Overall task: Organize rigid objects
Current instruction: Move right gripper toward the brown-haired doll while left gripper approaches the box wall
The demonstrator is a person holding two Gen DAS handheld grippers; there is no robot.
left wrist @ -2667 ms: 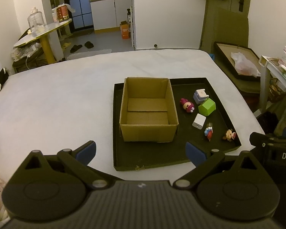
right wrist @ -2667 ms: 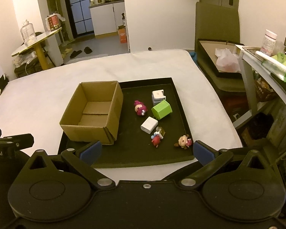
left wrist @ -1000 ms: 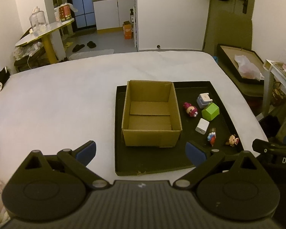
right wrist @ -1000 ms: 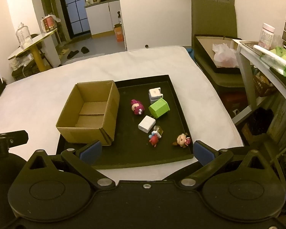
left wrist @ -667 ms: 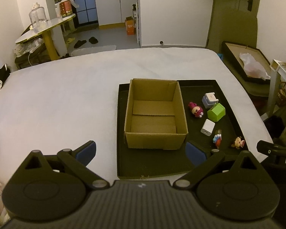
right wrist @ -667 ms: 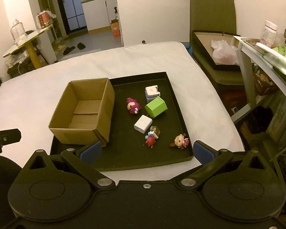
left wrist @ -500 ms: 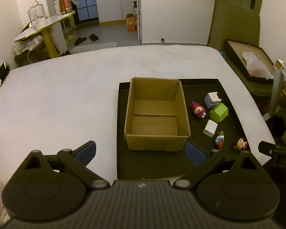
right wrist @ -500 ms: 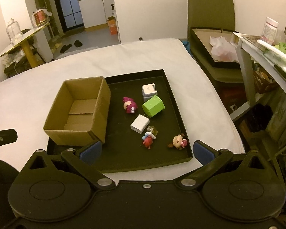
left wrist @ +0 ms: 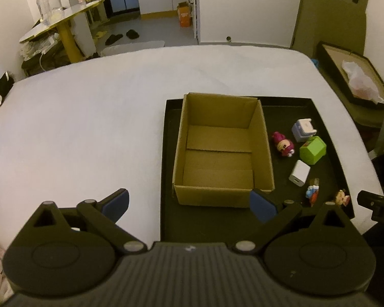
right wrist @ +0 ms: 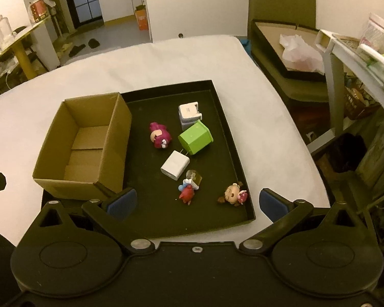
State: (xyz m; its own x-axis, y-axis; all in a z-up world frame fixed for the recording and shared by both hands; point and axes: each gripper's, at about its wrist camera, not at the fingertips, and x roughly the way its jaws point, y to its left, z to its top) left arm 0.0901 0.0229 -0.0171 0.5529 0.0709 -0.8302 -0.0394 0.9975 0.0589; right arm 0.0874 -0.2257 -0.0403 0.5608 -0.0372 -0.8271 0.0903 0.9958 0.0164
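A white cloth (left wrist: 89, 128) covers a table. On it lies a black tray (right wrist: 225, 117). An open cardboard box (left wrist: 222, 148) stands on the left part of the tray, and nothing shows inside it.

Six small things lie on the tray to the right of the box, none touching it. Farthest away is a white charger (right wrist: 189, 112) with a grey underside. Just in front of it, touching or nearly so, lies a green block (right wrist: 195, 138). Left of the block lies a magenta doll (right wrist: 160, 135) on its side. Nearer the camera is a flat white plug (right wrist: 174, 165), its prongs pointing toward the green block. Closer again is a red and blue figure (right wrist: 188, 189) with a small amber piece at its head. Near the tray's front right corner lies a brown-haired doll (right wrist: 233, 194).

The left gripper (left wrist: 189, 202) hangs above the front edge of the tray, in front of the box. Its jaws are spread wide and hold nothing. The right gripper (right wrist: 195, 200) hangs above the tray's near edge. Its jaws are also spread wide and hold nothing, with the two nearest figures lying between its blue pads (right wrist: 271, 200) in its own view.
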